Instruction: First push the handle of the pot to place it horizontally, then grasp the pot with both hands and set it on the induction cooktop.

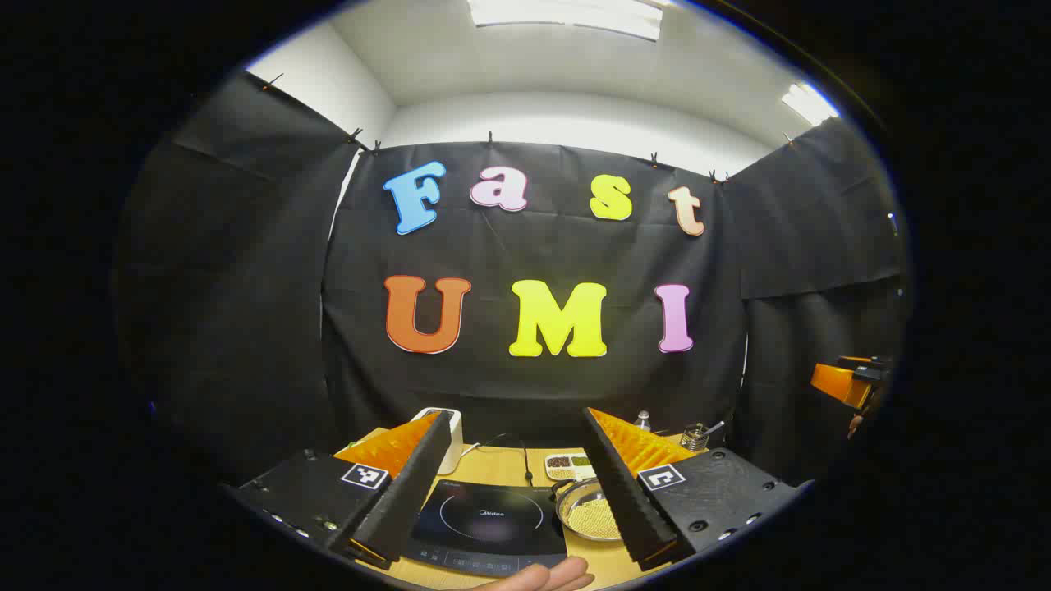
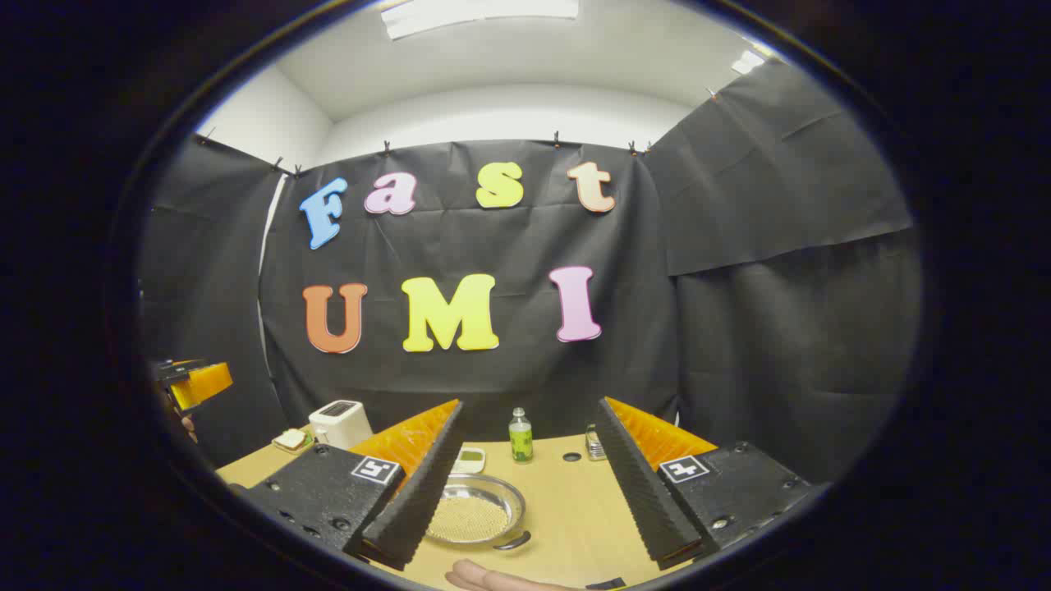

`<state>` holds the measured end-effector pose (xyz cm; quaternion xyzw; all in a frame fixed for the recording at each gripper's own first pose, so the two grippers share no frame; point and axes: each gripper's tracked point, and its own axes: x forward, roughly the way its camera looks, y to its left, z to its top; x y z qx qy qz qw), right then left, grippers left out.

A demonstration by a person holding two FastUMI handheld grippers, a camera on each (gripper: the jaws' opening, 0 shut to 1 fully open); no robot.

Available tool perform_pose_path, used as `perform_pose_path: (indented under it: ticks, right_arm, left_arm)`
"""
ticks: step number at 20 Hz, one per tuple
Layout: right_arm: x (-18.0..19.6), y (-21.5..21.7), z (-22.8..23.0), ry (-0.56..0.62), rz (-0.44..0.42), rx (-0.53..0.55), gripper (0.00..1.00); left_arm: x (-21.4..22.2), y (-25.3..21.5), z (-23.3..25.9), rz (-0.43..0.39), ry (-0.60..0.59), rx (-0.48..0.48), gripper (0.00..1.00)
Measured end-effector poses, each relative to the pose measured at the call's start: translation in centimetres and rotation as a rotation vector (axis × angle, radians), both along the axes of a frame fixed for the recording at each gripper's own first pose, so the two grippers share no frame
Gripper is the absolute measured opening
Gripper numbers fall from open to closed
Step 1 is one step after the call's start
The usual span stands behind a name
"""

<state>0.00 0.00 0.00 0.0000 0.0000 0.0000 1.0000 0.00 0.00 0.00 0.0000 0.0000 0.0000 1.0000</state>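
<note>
Pot (image 1: 589,513) on the wooden table (image 1: 501,468), both grippers raised and wide open, holding nothing.
Left gripper view: left gripper (image 1: 509,484) above the induction cooktop (image 1: 488,525), pot just right of it. Right gripper view: right gripper (image 2: 534,484) frames the pot (image 2: 475,513), bottle (image 2: 520,437) behind.

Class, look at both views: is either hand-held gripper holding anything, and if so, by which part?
Nothing is held. The left hand-held gripper and right hand-held gripper are both open above the table, apart from the pot.

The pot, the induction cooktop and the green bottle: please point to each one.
pot (image 2: 472,515), right gripper view, on its grainy contents.
induction cooktop (image 1: 491,515), left gripper view, on the glass top inside the ring.
green bottle (image 2: 520,442), right gripper view, on its body.
</note>
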Motion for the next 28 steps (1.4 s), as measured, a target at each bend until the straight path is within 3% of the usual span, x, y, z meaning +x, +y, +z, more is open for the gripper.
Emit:
perform_pose_path:
  ticks: [4,8,12,18,19,20,21,22,24,25,26,27,28]
  right_arm:
    - [0.0,-0.6,0.6,-0.026,-0.013,-0.016,1.00]
    - [0.0,-1.3,0.7,-0.039,-0.025,-0.019,0.96]
    - [0.2,-1.6,0.3,-0.041,-0.024,0.000,1.00]
    - [1.2,-1.4,-1.2,-0.016,-0.009,0.003,0.96]
    - [1.5,-1.3,-1.7,-0.001,-0.007,0.009,0.96]
    - [1.9,-1.2,-2.6,0.019,0.001,0.015,0.99]
    - [2.2,-1.0,-3.0,0.032,0.011,0.021,0.96]
    - [2.5,-0.5,-3.3,0.038,0.025,0.028,0.97]
    - [3.3,-0.2,-4.1,0.049,0.043,0.023,0.84]
    - [3.6,0.0,-4.4,0.053,0.053,0.020,0.85]
    - [4.0,0.5,-5.0,0.061,0.062,0.015,0.77]
    - [4.4,0.7,-5.8,0.078,0.067,0.009,0.78]
    - [4.8,0.8,-6.6,0.098,0.073,0.004,0.66]
  left_arm:
    - [-0.4,-1.4,0.0,-0.032,-0.005,0.015,0.94]
    - [-0.7,-1.9,0.1,-0.026,-0.016,0.051,0.94]
    - [-0.8,-0.7,0.8,0.028,-0.036,0.042,0.95]
    - [-1.0,-0.6,0.1,0.013,-0.026,0.049,0.95]
    - [-1.0,-0.7,0.0,0.011,-0.027,0.048,1.00]
    - [-1.1,-0.7,0.1,0.010,-0.030,0.050,0.95]
    - [-1.3,-0.7,0.2,0.010,-0.034,0.058,1.00]
    - [-1.5,-0.8,0.0,0.011,-0.038,0.069,0.95]
    - [-1.8,-0.7,-0.4,0.017,-0.033,0.080,0.95]
    - [-2.0,-0.9,-0.8,0.021,-0.026,0.077,0.95]
    - [-2.1,-1.0,-0.9,0.023,-0.026,0.073,0.95]
    - [-2.3,-1.3,-0.8,0.018,-0.029,0.069,0.95]
    - [-2.5,-1.6,-0.9,0.009,-0.031,0.067,0.95]
